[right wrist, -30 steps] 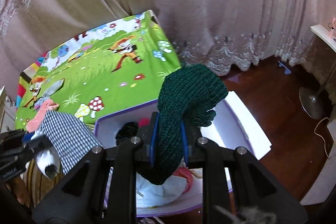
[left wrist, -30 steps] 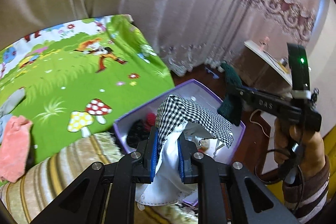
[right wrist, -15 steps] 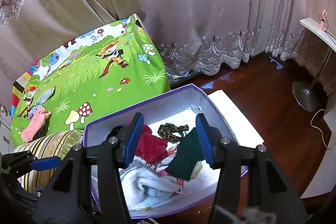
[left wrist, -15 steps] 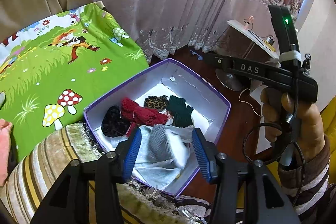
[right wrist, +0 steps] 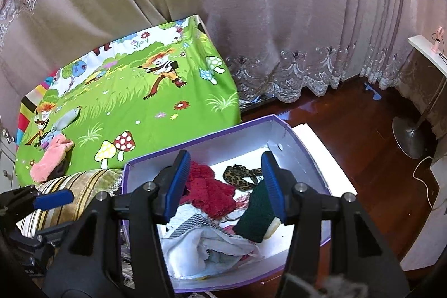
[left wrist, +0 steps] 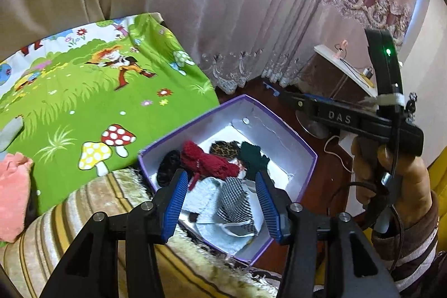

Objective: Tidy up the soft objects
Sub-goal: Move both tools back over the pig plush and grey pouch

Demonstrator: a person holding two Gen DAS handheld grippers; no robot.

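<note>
A purple box [left wrist: 304, 150] with a white inside holds several soft items: a checked cloth [left wrist: 234, 200], a red knit piece [left wrist: 206, 162], a dark green knit piece [left wrist: 252, 158], a leopard-print band [left wrist: 225, 148] and a black item [left wrist: 167, 168]. My left gripper [left wrist: 222, 204] is open and empty above the checked cloth. My right gripper [right wrist: 225, 185] is open and empty above the box [right wrist: 313, 147], with the green knit piece [right wrist: 255, 217] and the red knit piece [right wrist: 209, 192] below it. The right gripper also shows in the left wrist view [left wrist: 282, 97].
A bed with a green cartoon sheet [right wrist: 134, 102] lies left of the box. A pink cloth [right wrist: 51, 158] lies on it. A striped blanket [left wrist: 69, 231] sits at the near left. Curtains [right wrist: 251, 4] hang behind. A fan base [right wrist: 410, 136] stands on the wooden floor.
Both grippers opened: the left let go of the checked cloth and the right let go of the green knit piece. Both pieces now lie in the box.
</note>
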